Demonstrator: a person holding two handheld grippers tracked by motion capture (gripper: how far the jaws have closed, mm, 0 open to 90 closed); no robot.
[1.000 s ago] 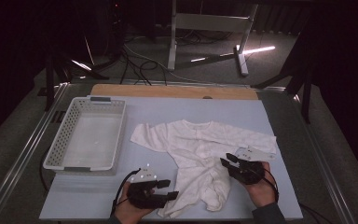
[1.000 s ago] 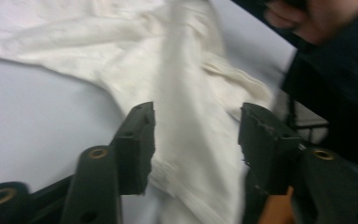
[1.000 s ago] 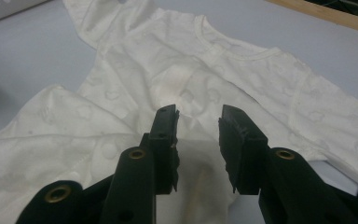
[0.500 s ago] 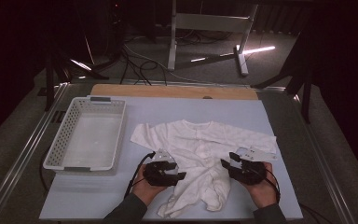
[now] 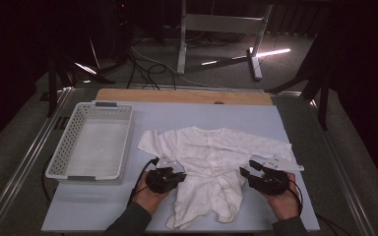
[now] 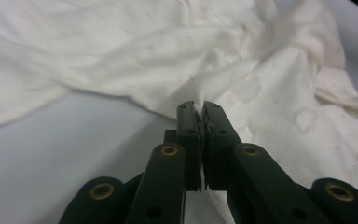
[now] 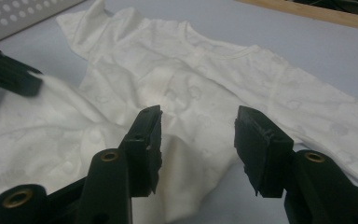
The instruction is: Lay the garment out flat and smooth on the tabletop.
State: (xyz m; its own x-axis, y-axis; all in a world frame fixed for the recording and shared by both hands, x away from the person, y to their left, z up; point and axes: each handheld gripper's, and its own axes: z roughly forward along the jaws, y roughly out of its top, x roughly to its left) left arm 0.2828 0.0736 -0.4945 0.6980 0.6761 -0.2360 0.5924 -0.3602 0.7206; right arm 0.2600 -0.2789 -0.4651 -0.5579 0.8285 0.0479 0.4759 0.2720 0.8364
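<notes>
A: What does the room look like behind the desk (image 5: pixel 295 123)?

B: It is dark. The floor (image 5: pixel 142 54) is grey, and thin bright strips of light (image 5: pixel 270 52) lie on it.

A: Any furniture?

B: A grey metal stand (image 5: pixel 221 24) rises at the back, its foot bar (image 5: pixel 255 66) reaching forward. Black cables (image 5: pixel 145 66) curl across the floor to its left.

A: And the desk itself?

B: A pale blue sheet covers it, a wooden strip (image 5: pixel 182 96) runs along its far edge, and metal rails (image 5: pixel 27 162) flank it on both sides.
</notes>
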